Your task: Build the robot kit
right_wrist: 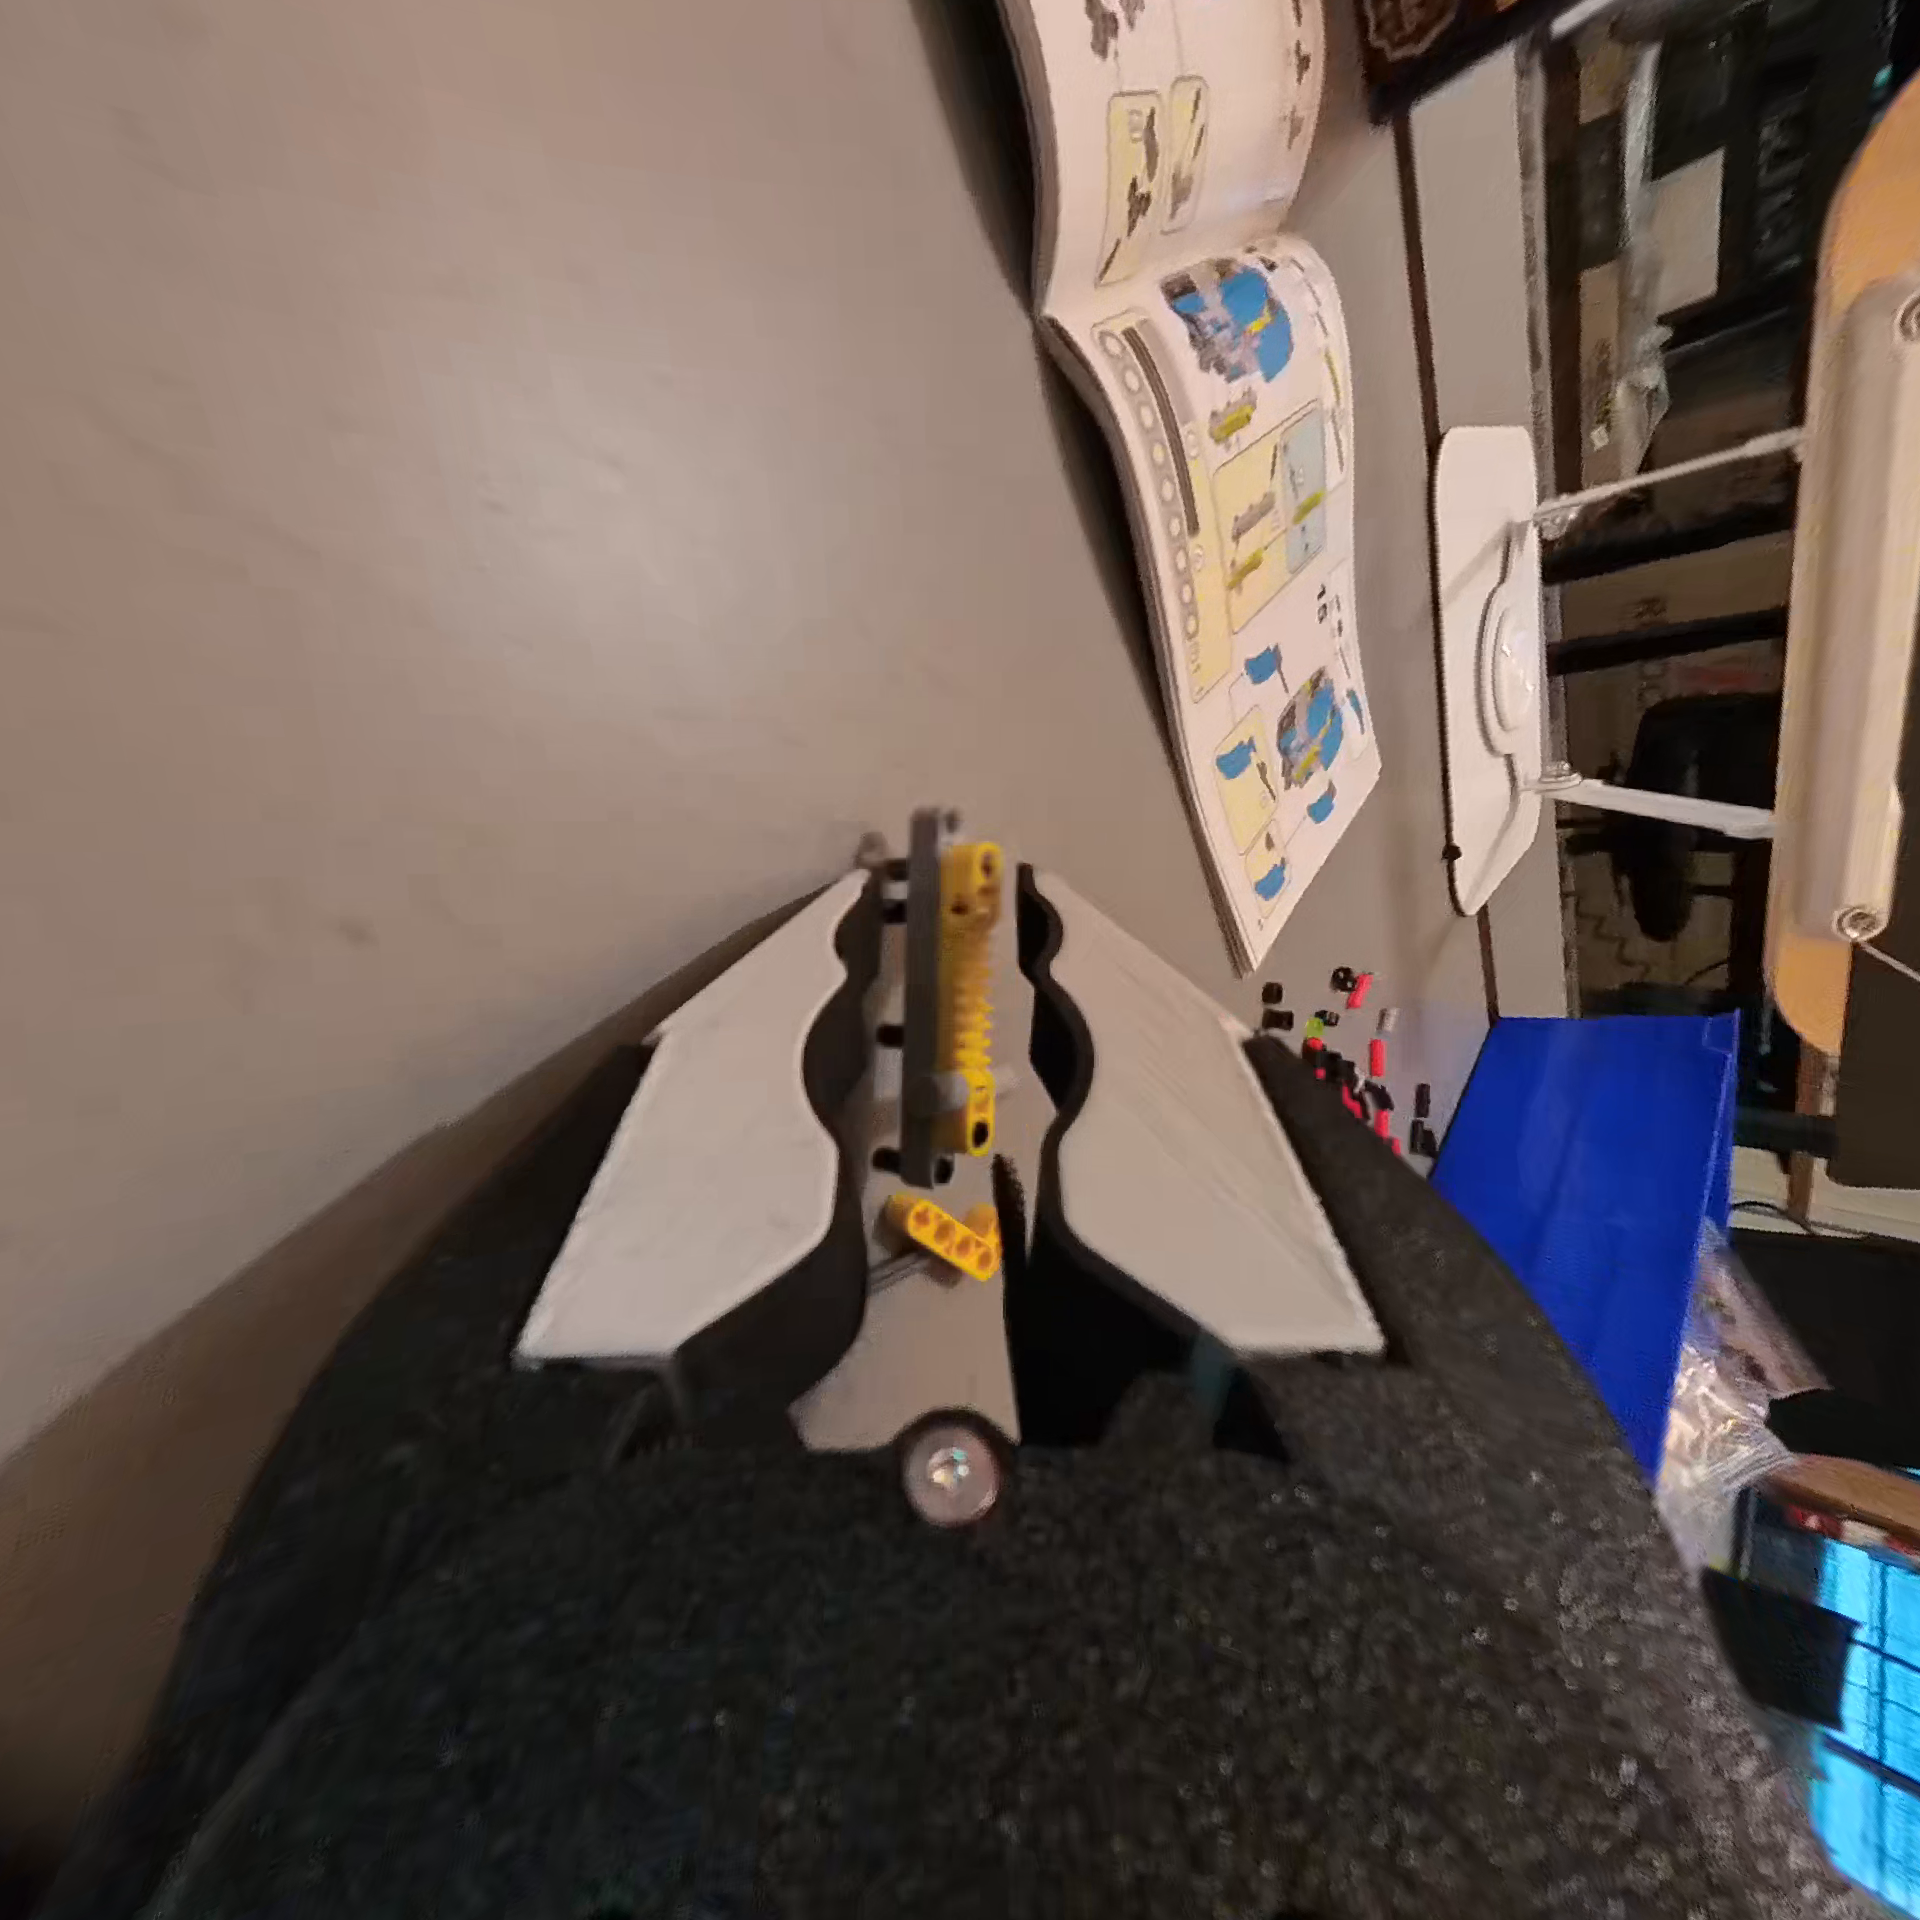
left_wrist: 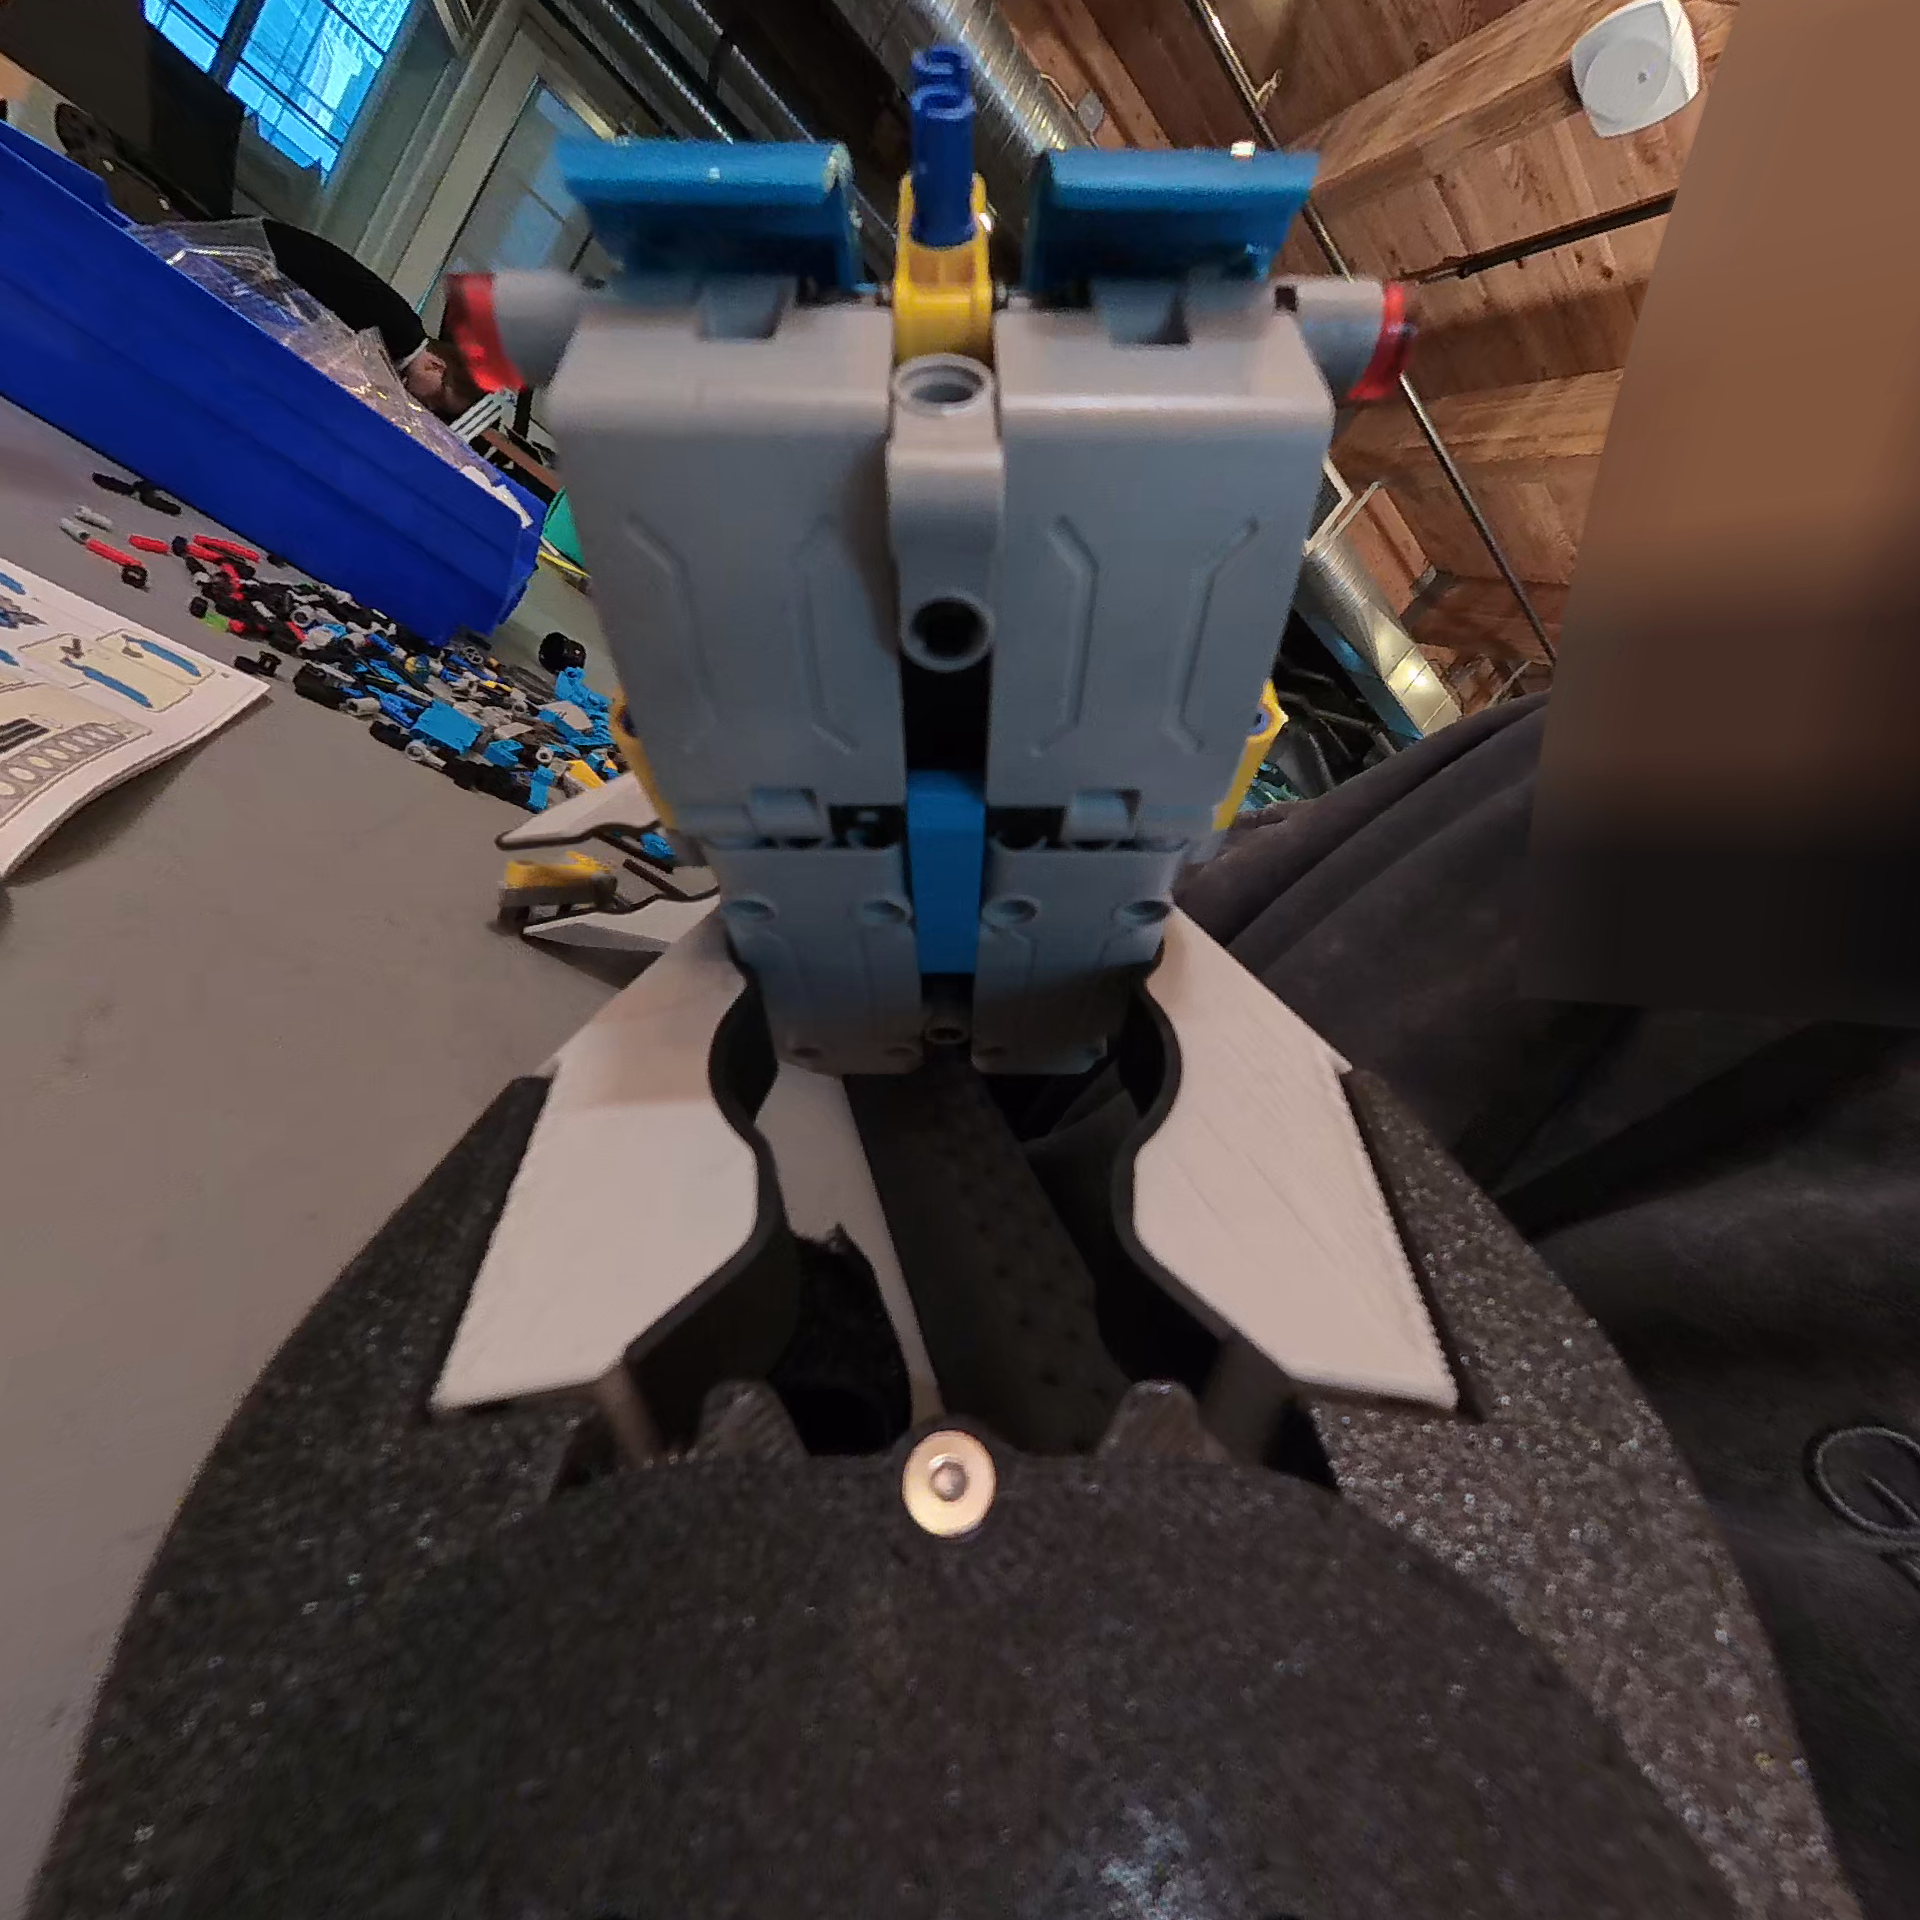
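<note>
The left gripper was clenched on the lower end of a grey building-brick assembly, its white fingers pressing the model's narrow base from both sides and lifting it clear of the grey table. The assembly stood upright between the fingers: two grey ribbed panels side by side, a blue block in the seam low down, a yellow connector with a dark blue pin at the top, blue plates at both upper corners and red pieces at the outer edges. Beyond the assembly, on the table, lay a heap of loose bricks in blue, black, grey and red, with a blue storage bin just behind the heap and an open instruction booklet nearer the camera than the heap. To the other side of the assembly was a person's dark garment. The right gripper was closed around a small sub-assembly, a dark grey beam with a yellow ribbed spring part alongside it, held on edge between the white fingers. A short yellow beam showed just behind that sub-assembly, toward the gripper's body; whether it was attached could not be told. Past the right gripper, the same booklet lay open on the table, with scattered red and black pins and the blue bin close to the booklet's near corner.
</note>
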Demonstrator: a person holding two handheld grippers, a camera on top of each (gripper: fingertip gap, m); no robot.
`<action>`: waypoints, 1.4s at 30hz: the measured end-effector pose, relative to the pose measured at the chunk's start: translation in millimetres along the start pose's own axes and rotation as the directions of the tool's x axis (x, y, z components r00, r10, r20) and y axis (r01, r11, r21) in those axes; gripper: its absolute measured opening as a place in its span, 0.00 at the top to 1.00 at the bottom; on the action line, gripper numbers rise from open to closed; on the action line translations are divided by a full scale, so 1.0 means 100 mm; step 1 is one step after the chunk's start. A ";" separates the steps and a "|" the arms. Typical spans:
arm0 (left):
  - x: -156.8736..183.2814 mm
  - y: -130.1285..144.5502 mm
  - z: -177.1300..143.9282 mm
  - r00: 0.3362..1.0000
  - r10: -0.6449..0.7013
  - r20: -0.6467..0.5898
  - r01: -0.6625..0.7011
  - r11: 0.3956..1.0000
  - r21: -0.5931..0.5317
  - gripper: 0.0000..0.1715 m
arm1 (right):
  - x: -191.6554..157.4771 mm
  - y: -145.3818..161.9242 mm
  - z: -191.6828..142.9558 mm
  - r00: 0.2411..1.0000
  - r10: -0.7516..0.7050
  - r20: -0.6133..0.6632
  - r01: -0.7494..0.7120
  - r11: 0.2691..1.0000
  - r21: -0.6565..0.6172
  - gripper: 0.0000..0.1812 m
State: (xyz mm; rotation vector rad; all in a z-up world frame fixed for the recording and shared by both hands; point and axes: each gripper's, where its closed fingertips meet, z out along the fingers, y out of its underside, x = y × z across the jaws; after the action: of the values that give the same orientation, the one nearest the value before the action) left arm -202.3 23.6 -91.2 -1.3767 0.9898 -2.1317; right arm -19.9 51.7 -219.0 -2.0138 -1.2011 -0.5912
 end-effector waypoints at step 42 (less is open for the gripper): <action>-0.13 0.05 -0.04 0.998 -0.007 0.061 0.009 0.999 -0.034 0.62 | -0.15 -0.47 -0.30 0.608 0.306 0.732 -0.387 0.920 -0.063 0.96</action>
State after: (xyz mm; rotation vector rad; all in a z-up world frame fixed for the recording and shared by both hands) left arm -200.6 30.2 -103.2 -1.4558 1.0034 -2.0748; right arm -69.2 35.0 -193.6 -2.3841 -1.1573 0.5473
